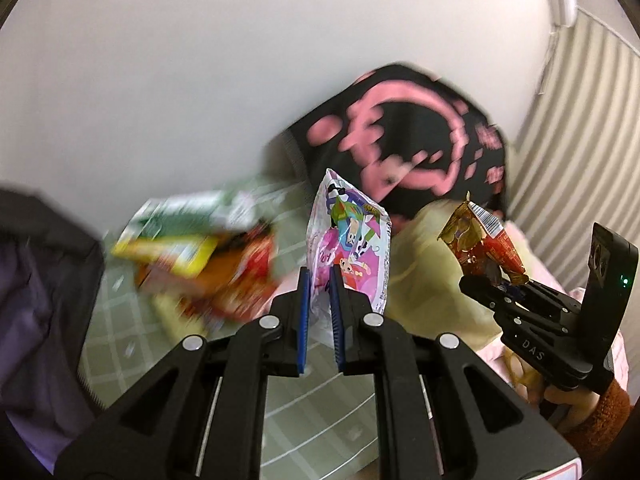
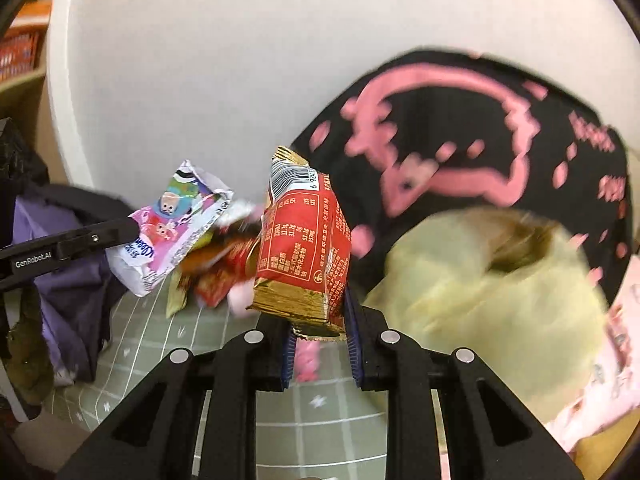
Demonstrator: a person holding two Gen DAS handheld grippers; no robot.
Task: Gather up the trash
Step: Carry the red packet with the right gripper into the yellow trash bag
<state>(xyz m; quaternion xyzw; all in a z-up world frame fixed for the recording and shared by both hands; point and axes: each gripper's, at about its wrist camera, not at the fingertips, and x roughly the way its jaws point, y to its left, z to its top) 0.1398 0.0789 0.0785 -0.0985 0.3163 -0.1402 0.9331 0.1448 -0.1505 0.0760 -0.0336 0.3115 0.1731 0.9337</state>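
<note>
My left gripper (image 1: 320, 280) is shut on a white and pink cartoon snack wrapper (image 1: 352, 236), held upright above the green checked bed sheet (image 1: 300, 412). It also shows in the right wrist view (image 2: 176, 224) at the left. My right gripper (image 2: 318, 320) is shut on a red and gold snack packet (image 2: 304, 248), also seen in the left wrist view (image 1: 484, 244) at the right, level with the left one. More wrappers, green, yellow and red, lie blurred on the sheet (image 1: 200, 248).
A black pillow with pink print (image 1: 404, 140) leans on the white wall. A pale yellow cushion (image 2: 480, 300) lies below it. Purple and dark clothing (image 1: 36, 280) is heaped at the left. A striped curtain (image 1: 580, 140) hangs at the right.
</note>
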